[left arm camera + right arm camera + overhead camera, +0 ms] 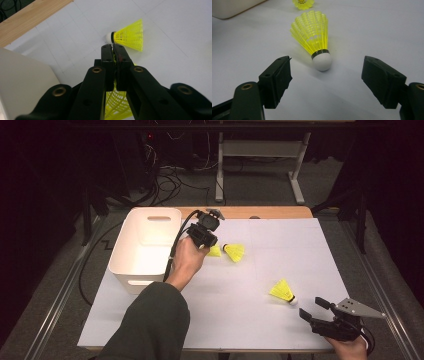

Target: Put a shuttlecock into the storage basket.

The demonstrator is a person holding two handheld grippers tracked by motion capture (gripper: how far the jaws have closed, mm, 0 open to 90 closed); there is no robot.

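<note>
Three yellow shuttlecocks are in play. My left gripper (209, 246) (113, 47) hovers right of the white bin (131, 281), shut on the skirt of one shuttlecock (215, 251) (117, 103), whose mesh shows under the jaws. A second shuttlecock (234, 252) (130, 37) lies on the white sheet just beyond it, its cork toward the bin. My right gripper (312, 309) (325, 75) rests open at the front right. Just ahead of its spread jaws lies the third shuttlecock (283, 291) (314, 37), cork end toward the gripper and untouched.
The white bin (22, 80) (232, 7) stands at the table's back left with nothing seen inside. A white sheet (280, 245) covers the tabletop, with a wooden strip (270, 212) along the far edge. Cables and a desk frame lie on the floor beyond.
</note>
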